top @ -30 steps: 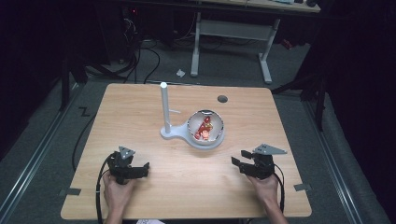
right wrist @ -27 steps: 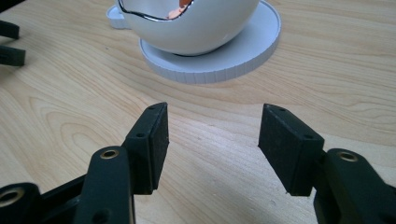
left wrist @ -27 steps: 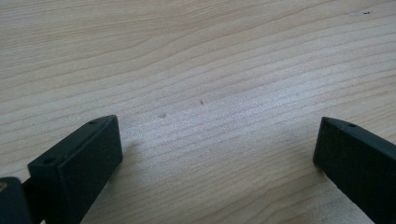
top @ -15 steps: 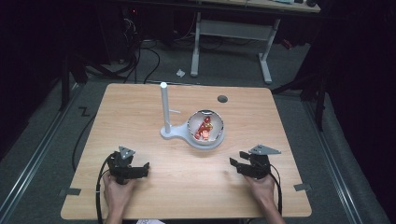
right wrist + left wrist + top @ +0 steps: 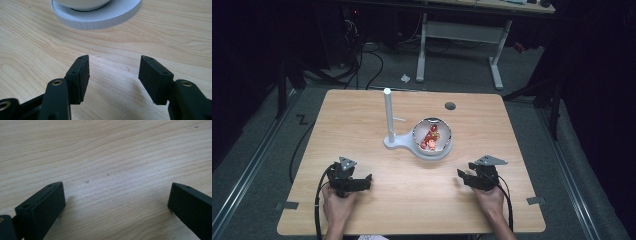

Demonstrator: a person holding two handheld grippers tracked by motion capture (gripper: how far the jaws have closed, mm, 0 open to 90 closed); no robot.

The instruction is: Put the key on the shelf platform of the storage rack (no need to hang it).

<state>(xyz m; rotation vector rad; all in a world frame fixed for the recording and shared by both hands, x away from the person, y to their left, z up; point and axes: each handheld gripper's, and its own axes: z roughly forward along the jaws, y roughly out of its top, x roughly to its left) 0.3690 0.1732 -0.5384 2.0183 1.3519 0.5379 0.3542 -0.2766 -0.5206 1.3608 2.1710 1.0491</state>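
Observation:
A white bowl (image 5: pixel 432 138) holding small red and orange pieces sits on a white round base (image 5: pixel 412 146), from which a white post (image 5: pixel 388 112) rises, at mid-table. My left gripper (image 5: pixel 366 181) lies near the front left, pointing right, its jaws wide apart over bare wood (image 5: pixel 116 200). At the front right, my right gripper (image 5: pixel 461 175) points left toward the bowl. Its jaws stand open with nothing between them (image 5: pixel 113 72). In the right gripper view the base's rim (image 5: pixel 100 21) lies a short way ahead of the fingertips.
The wooden table (image 5: pixel 362 115) has a dark round hole (image 5: pixel 450 106) near its far edge. Cables trail from both grippers off the front edge. A white-legged desk (image 5: pixel 462 30) stands on the floor beyond the table.
My right gripper has sunk a little toward the tabletop. The left gripper, the bowl and the stand have not moved.

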